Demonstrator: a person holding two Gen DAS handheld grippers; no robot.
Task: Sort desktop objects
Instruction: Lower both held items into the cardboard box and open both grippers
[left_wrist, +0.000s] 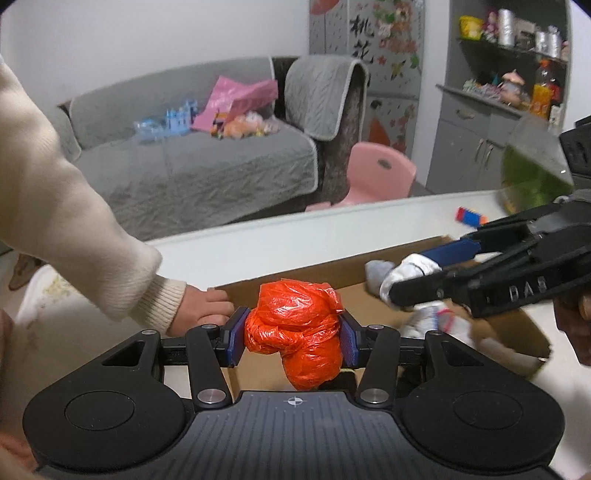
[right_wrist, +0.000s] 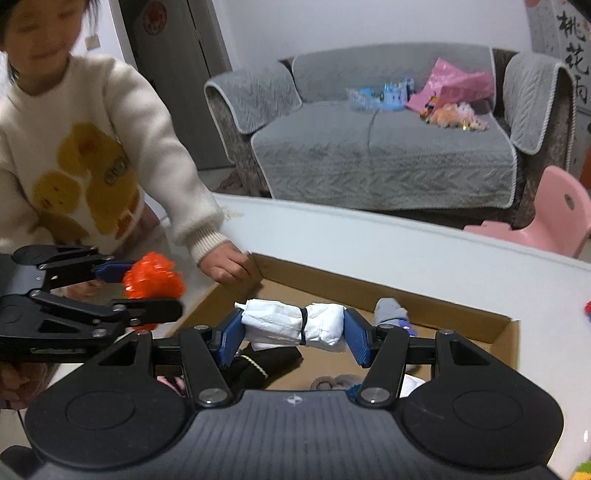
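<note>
The left gripper (left_wrist: 293, 334), black with ribbed blue pads, is clamped on a crumpled orange plastic bag (left_wrist: 295, 332), a glossy, wrinkled bundle that bulges above and sags below the jaws. It is held in the air over the near left corner of a shallow brown cardboard box (left_wrist: 532, 328). From the right wrist camera the same left gripper (right_wrist: 144, 291) appears at the left edge, the orange plastic bag (right_wrist: 153, 278) pinched between its pads.

The right gripper (right_wrist: 295, 332) is closed to the width of a white cloth roll (right_wrist: 291, 325), a soft, creased cylinder cinched near its middle by a thin black band, held lengthwise between the blue pads above the cardboard box (right_wrist: 369, 291). In the left wrist view the right gripper (left_wrist: 424, 273) reaches in from the right over the box, white fabric partly hidden behind its dark fingers.

Inside the box lie a grey knitted bundle (right_wrist: 389, 312), a black fabric item with a pale braided cord (right_wrist: 258, 363) and a fuzzy grey-brown piece (right_wrist: 334, 382). The box sits on a smooth white table (right_wrist: 406, 254). A child in a cream ribbed sweater (right_wrist: 92, 147) with a yellow print rests a hand (right_wrist: 231, 264) on the box's far left corner. Beyond stand a grey quilted sofa (right_wrist: 369, 147) and a pink plastic chair (right_wrist: 557, 210).
</note>
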